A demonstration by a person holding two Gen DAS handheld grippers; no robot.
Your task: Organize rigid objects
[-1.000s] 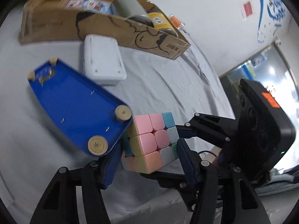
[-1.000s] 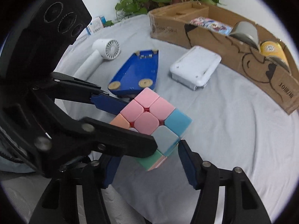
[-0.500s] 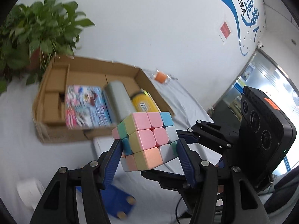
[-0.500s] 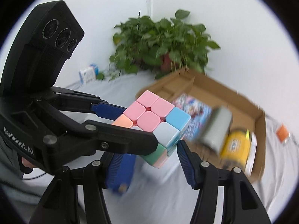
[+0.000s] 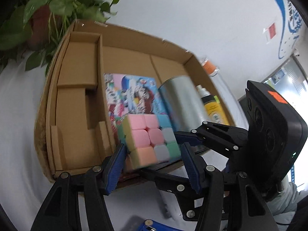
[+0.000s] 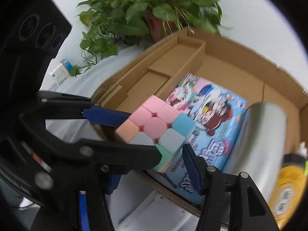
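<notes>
Pastel cube (image 5: 149, 139) sits clamped between both our grippers, left gripper (image 5: 152, 165) and right gripper (image 6: 154, 170), jaws half-spread and pressed on it, held above the cardboard box (image 5: 77, 100) near its front edge.

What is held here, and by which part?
The pastel puzzle cube, clamped on opposite side faces by both the left hand-held gripper and right hand-held gripper.
</notes>
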